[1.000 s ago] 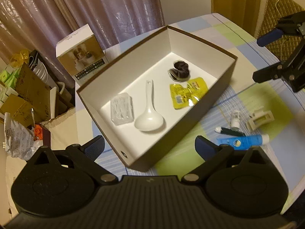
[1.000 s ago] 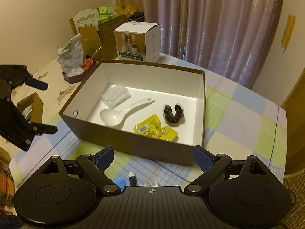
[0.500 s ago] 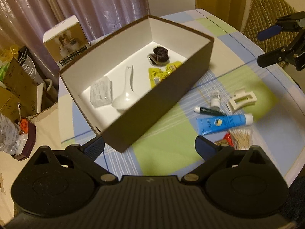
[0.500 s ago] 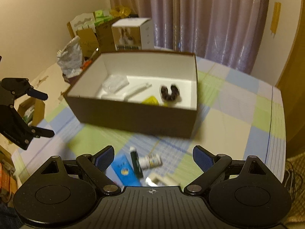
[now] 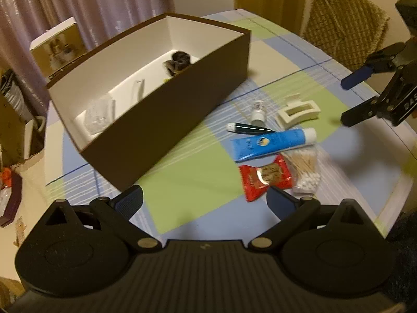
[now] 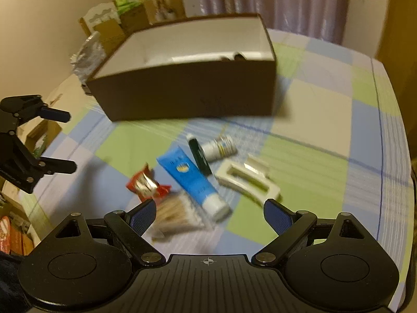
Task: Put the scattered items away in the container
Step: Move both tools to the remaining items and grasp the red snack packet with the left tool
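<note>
- Left gripper (image 5: 204, 199): black, blue-padded fingers spread wide, nothing between them, held above the checked green, blue and cream tablecloth (image 5: 187, 172).
- Brown cardboard box with white interior (image 5: 166, 114): stands on the cloth at the left; inside lie a clear crinkled packet (image 5: 97, 113), a white spoon handle (image 5: 138, 90) and a dark scrunchie (image 5: 178, 61).
- Scattered items, on the cloth beside the box's long brown wall: small white bottle (image 5: 258, 112), dark pen-like tube (image 5: 249, 129), blue squeeze tube with white cap (image 5: 273, 143), red snack packet (image 5: 265, 177), clear bag of cotton swabs (image 5: 305, 168), cream hair claw clip (image 5: 298, 112). The pen-like tube lies just beside the blue tube; the red packet touches the swab bag.
- Right gripper (image 6: 209, 215): released, fingers wide apart and empty, poised over the swab bag and the blue tube's cap.
</note>
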`<state>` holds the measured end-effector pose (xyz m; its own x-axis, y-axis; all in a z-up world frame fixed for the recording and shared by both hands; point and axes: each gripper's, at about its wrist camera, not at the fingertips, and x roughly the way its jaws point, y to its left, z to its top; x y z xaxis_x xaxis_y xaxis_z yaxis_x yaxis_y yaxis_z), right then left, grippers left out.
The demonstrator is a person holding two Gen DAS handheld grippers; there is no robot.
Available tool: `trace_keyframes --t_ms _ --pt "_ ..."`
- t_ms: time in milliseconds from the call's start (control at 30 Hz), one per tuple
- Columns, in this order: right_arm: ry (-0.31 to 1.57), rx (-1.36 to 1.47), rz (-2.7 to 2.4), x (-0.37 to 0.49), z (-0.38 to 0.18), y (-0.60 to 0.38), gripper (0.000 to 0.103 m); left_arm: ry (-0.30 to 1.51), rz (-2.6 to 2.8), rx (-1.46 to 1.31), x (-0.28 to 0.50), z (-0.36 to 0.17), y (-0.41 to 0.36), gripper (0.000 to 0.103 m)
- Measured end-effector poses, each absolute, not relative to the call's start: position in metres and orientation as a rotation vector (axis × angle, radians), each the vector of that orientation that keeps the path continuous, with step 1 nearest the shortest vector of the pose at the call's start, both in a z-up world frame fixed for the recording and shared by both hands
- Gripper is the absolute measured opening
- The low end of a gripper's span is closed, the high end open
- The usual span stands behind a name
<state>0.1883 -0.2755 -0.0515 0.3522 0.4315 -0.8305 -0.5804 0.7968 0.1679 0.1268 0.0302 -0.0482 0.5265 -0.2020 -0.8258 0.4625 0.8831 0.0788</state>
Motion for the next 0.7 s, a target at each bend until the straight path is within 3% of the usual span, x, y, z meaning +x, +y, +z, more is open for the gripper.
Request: trace_keyframes --t_ms 333,533,700 --pt "1.112 -0.098 0.551 0.18 -0.077 -0.3 0.095 0.956 -0.523 0.391 0.12 -0.083 0.013 0.093" --pt "1.137 -0.074 0.486 0.178 -0.084 -0.313 0.095 0.923 -0.667 0.55 0.123 -0.102 -0.008 0.077" --pt "1.155 -0.042 0.42 0.173 -0.088 -0.327 0.095 0.857 -0.789 0.719 0.13 -0.113 -0.028 0.076"
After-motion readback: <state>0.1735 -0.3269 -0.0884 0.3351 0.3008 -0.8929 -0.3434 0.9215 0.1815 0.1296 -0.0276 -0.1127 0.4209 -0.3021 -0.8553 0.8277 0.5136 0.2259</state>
